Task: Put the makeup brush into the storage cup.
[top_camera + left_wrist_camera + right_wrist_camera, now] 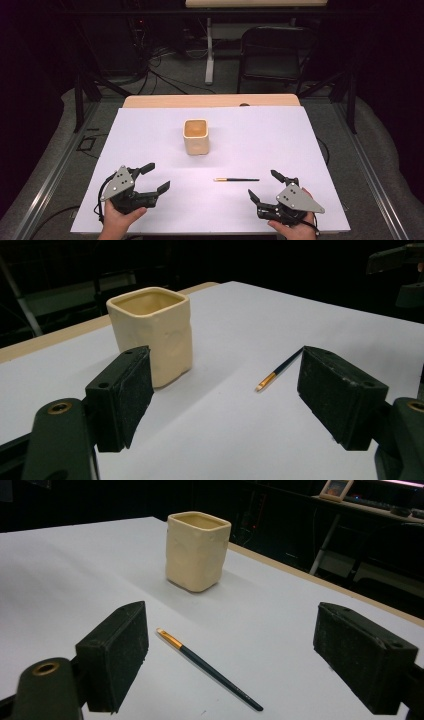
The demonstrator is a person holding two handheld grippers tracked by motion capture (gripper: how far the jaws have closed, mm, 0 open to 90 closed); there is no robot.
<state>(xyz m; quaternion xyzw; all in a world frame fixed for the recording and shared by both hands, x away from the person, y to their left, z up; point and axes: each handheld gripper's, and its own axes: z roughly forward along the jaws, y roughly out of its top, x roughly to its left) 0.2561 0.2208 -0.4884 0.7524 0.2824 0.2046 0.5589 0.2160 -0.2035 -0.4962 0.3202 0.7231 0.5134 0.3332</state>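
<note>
Left fingers: the left gripper point(152, 178) has its two black jaws spread wide with nothing between them; in the left gripper view the gap between its pads point(127, 395) frames bare white sheet.
Right fingers: the right gripper point(264, 185) is also spread wide and holds nothing; in its own view one pad point(120, 650) stands at the left and the other at the right, with the brush lying between them on the sheet.
Hands: the person's left hand point(120, 220) grips the left gripper at the near left corner of the table; the right hand point(295, 229) grips the right gripper at the near right.
Cup: a cream, square-sided cup point(195, 136) stands upright and open at the top, near the middle of the white sheet, toward the far side, well apart from both grippers.
Brush: a thin dark-handled paintbrush point(237, 179) with a gold ferrule lies flat on the sheet, nearer than the cup and a little to its right, between the two grippers and closer to the right one; its pale tip points left.
Table: a white sheet point(150, 130) covers the table, with a strip of wooden edge point(165, 101) showing at the far side.
Background: a dark folding chair point(272, 55) stands on the floor beyond the table.
</note>
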